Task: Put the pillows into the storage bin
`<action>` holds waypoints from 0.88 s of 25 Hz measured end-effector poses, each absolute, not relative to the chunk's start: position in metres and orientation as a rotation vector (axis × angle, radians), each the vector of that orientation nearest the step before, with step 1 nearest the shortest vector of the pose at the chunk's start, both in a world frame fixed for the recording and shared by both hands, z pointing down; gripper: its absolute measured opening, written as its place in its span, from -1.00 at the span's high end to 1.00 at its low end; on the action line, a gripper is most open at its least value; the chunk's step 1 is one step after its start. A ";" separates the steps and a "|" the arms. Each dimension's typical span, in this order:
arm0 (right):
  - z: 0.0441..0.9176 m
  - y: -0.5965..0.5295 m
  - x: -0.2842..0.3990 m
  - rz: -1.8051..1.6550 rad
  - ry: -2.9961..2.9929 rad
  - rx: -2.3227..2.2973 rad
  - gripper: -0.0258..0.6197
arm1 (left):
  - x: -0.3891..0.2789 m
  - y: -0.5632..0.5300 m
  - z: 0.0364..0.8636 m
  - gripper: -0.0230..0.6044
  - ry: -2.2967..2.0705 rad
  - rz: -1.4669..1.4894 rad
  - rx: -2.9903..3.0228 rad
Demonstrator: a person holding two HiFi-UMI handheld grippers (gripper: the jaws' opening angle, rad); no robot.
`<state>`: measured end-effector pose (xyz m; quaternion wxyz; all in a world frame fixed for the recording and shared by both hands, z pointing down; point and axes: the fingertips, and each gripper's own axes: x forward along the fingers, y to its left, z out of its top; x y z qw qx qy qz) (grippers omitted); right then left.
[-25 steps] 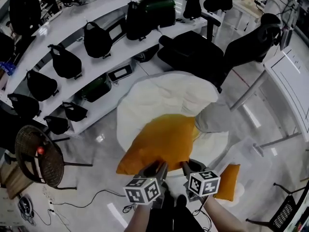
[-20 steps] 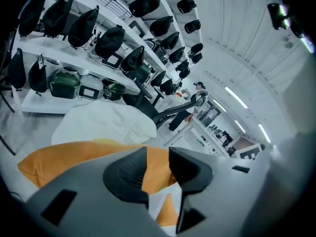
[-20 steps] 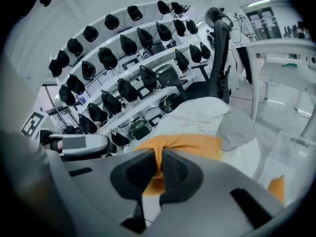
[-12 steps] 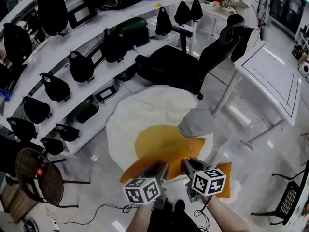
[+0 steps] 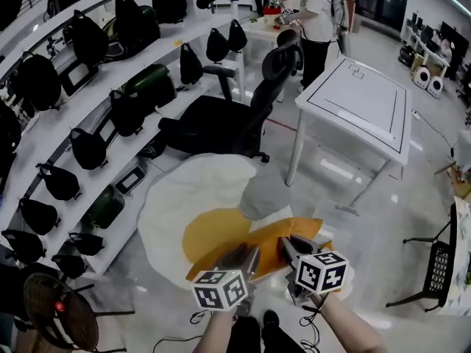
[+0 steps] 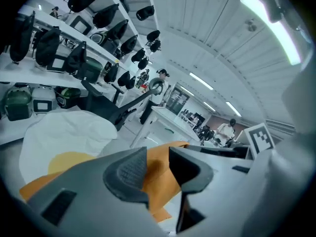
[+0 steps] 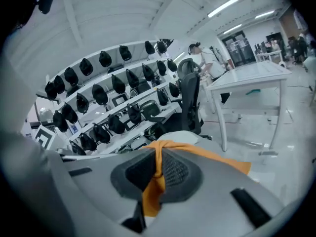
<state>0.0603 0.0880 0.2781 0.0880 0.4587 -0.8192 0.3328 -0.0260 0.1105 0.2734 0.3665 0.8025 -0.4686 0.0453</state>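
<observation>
An orange pillow [image 5: 272, 237] hangs between both grippers over the floor, in front of a big white beanbag [image 5: 188, 190]. My left gripper [image 5: 246, 254] grips its near edge, and orange fabric [image 6: 159, 181] fills the gap between its fingers. My right gripper [image 5: 293, 245] is shut on a pinched fold of the same pillow [image 7: 207, 154]. The fold runs down between the ribbed pads [image 7: 175, 172]. A grey pillow [image 5: 263, 193] and a yellow cushion [image 5: 206, 230] lie on the beanbag. No storage bin shows clearly.
A white table [image 5: 360, 98] stands ahead on the right, with a black office chair [image 5: 243, 116] beside it. Curved shelves [image 5: 88, 87] of black bags run along the left. A dark wicker basket [image 5: 55, 318] sits at the lower left. A person [image 5: 313, 13] stands at the back.
The head view has swung up and to the right, bringing the table into sight. The orange pillow has come off the beanbag and now hangs flatter and nearer, held by both grippers.
</observation>
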 end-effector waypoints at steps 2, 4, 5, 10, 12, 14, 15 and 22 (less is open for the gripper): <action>0.268 0.089 0.089 0.967 -2.419 1.448 0.86 | -0.004 0.110 0.265 0.49 -1.159 0.120 2.102; 0.261 0.091 0.119 0.944 -2.394 1.533 0.86 | 0.018 0.109 0.259 0.49 -1.114 0.124 2.136; 0.257 0.092 0.136 0.935 -2.380 1.578 0.86 | 0.029 0.109 0.257 0.49 -1.093 0.128 2.151; 0.241 0.096 0.224 0.915 -2.279 1.829 0.86 | 0.082 0.115 0.254 0.49 -0.972 0.162 2.215; 0.238 0.097 0.259 0.912 -2.229 1.928 0.86 | 0.099 0.119 0.256 0.49 -0.925 0.186 2.237; 0.240 0.101 0.292 0.926 -2.179 2.013 0.86 | 0.112 0.126 0.260 0.49 -0.891 0.207 2.245; 0.241 0.104 0.308 0.938 -2.157 2.050 0.86 | 0.118 0.130 0.261 0.49 -0.878 0.215 2.247; 0.242 0.099 0.367 0.969 -2.068 2.192 0.86 | 0.141 0.137 0.268 0.49 -0.820 0.252 2.259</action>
